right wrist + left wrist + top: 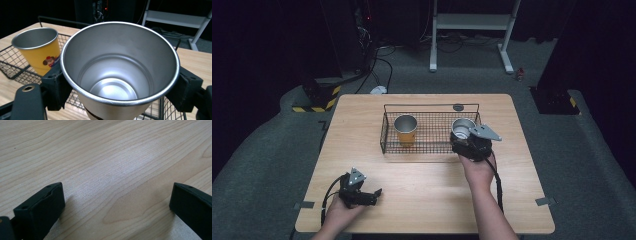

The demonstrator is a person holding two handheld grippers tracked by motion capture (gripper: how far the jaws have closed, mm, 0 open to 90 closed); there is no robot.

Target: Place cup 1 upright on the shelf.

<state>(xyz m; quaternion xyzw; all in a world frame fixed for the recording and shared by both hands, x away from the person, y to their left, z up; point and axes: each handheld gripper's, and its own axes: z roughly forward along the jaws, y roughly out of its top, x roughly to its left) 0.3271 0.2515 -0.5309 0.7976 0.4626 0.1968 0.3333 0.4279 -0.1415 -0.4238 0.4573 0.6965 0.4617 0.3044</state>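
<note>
Right gripper view has the right tool [117, 87] clamped round a steel cup [120, 70] over the wire basket [15, 62] beside the yellow cup [37, 50], so lowering and releasing it seems next, while the left tool [117, 202] rests wide open on the table [112, 157].

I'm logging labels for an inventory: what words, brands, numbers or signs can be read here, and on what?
None can be read.
The yellow cup carries a small cartoon figure, no legible lettering.
The steel cup in the right gripper has a dark mark low on its wall, cut off by the frame's edge.
</note>
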